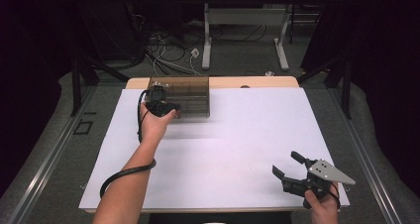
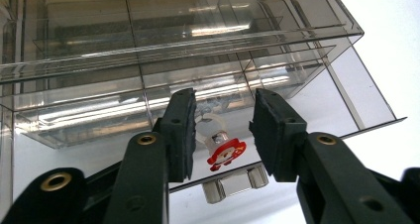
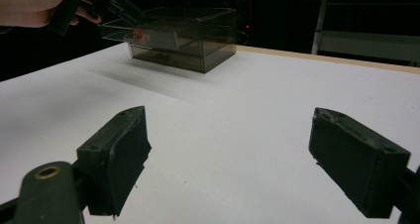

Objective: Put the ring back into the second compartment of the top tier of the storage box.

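Table (image 1: 233,149) under white sheet carries one smoky clear drawer box (image 1: 190,96) at its far left, long side running across the table. One small ring with a red Santa charm (image 2: 225,152) lies in the pulled-out drawer (image 2: 346,92), straight ahead of the left gripper (image 2: 223,130), between its jaws, which stand moderately apart and grasp nothing yet. That hand is by far the nearer. Right gripper (image 1: 291,165) waits at the near right corner, well apart, jaws wide and empty.
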A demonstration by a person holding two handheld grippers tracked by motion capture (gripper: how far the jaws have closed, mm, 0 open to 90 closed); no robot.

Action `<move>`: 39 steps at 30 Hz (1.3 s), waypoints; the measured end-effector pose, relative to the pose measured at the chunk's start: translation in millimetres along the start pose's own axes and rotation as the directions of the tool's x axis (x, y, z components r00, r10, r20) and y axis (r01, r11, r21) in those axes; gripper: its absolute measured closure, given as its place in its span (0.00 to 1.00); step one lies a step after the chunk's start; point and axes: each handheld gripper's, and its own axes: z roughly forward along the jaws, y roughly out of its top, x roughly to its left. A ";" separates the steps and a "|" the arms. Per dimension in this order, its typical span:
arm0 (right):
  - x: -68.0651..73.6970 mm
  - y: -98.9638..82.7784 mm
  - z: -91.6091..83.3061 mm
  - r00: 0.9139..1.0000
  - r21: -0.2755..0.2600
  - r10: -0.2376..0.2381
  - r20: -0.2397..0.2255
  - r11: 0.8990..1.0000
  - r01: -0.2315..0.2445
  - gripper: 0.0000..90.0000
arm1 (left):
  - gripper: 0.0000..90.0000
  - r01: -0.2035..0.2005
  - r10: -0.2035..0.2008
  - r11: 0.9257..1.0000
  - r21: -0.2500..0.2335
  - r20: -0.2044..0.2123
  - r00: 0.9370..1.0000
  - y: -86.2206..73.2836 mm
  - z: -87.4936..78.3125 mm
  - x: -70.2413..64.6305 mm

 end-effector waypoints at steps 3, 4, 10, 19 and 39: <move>-0.3 0.3 -0.2 1.000 -0.001 0.002 -0.004 1.000 -0.002 0.17 | 0.63 0.003 -0.004 1.000 -0.007 -0.005 1.000 0.2 -1.5 1.0; 0.1 0.2 0.6 1.000 -0.009 0.004 -0.001 1.000 -0.004 0.17 | 0.63 0.001 -0.001 1.000 -0.003 -0.004 1.000 0.3 -2.6 1.6; 1.0 0.6 3.1 1.000 -0.004 0.002 -0.009 1.000 -0.002 0.17 | 0.58 -0.003 0.003 1.000 -0.025 0.002 1.000 -0.3 -5.4 0.5; 2.1 1.3 2.7 1.000 0.003 -0.002 -0.013 1.000 0.003 0.17 | 0.51 -0.035 0.035 0.998 -0.059 0.004 0.999 0.6 -12.3 -2.5; 2.2 1.1 4.2 1.000 -0.001 -0.006 -0.017 1.000 0.006 0.17 | 0.35 -0.171 0.174 0.974 -0.151 0.010 0.985 -5.1 -38.7 -10.4</move>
